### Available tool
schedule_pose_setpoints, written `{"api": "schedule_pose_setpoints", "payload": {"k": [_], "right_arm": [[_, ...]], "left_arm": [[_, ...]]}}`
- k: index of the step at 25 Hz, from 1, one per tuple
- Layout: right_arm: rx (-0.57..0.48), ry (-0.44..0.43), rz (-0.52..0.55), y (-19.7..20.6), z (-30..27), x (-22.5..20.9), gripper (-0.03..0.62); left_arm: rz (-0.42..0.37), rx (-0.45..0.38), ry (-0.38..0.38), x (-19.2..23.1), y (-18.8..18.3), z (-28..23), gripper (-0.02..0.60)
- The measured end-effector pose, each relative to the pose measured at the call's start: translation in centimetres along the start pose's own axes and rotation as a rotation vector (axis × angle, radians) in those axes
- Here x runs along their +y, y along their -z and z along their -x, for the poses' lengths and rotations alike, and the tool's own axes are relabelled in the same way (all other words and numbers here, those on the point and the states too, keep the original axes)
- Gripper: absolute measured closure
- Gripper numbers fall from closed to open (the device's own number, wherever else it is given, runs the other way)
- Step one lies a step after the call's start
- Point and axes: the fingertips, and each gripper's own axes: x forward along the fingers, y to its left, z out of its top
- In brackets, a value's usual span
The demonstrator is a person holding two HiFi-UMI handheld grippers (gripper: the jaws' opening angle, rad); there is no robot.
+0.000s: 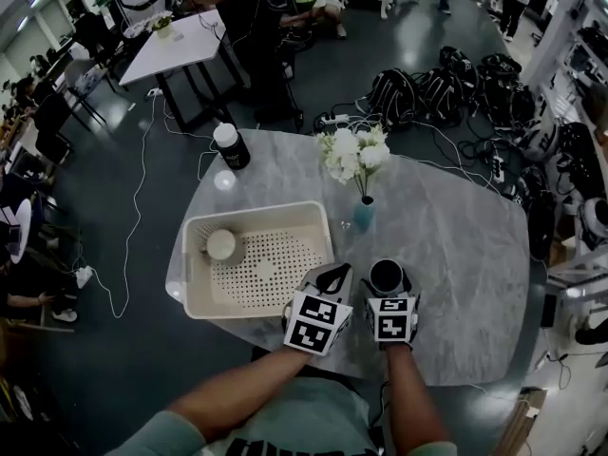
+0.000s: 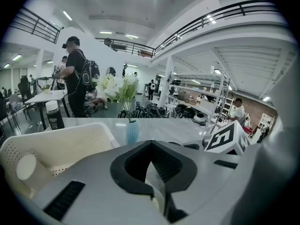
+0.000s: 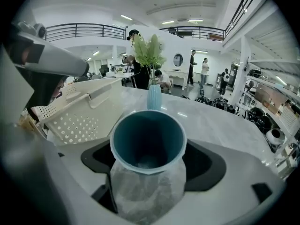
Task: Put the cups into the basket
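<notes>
Nearest the camera, the person's two bare forearms reach forward over the near edge of a round grey marble-patterned table. Each hand carries a grey gripper with a black-and-white marker cube.

The left gripper has its jaws pressed together with nothing between them. Its tip lies over the near right corner of a cream plastic basket with a perforated floor.

Just to its right, the right gripper has its jaws spread wide. Between them stands an upright cup with a frosted translucent outside and a dark teal inside, its mouth open to the camera. In the right gripper view, dark gaps show on both sides of the cup at its rim. Its base is hidden, so I cannot tell whether it rests on the tabletop. This cup is outside the basket, just beyond its right wall.

Inside the basket, near the left wall, lies a second, cream-coloured cup.

Past the basket's far right corner stands a small pale blue vase holding white flowers. Farther back, near the table's far left edge, stands a black bottle with a white cap.

Beyond the table, black backpacks are heaped on the dark floor. To the left, people stand around a white rectangular table.
</notes>
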Motion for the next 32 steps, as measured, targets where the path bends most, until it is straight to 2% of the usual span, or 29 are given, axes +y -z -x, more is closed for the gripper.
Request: {"api": "schedule_pose_setpoints", "payload": {"k": [8, 15, 25, 32], "right_arm": [[0.010, 0.028, 0.033, -0.1, -0.6, 0.1, 0.197], [-0.012, 0.034, 0.017, -1.1, 0.7, 0.0, 0.198], [-0.119, 0.071, -0.005, -5.9, 6.7, 1.3, 0.198], [-0.199, 0.055, 0.012, -10.1, 10.0, 4.4, 0.198]], "left_arm": [[0.004, -0.002, -0.010, 0.5, -0.2, 0.2, 0.575], [0.005, -0.008, -0.012, 1.0, -0.7, 0.7, 0.575], [0.015, -0.047, 0.034, 1.1, -2.5, 2.0, 0.575], [0.007, -0.082, 0.038, 3.0, -3.5, 3.8, 0.575]]}}
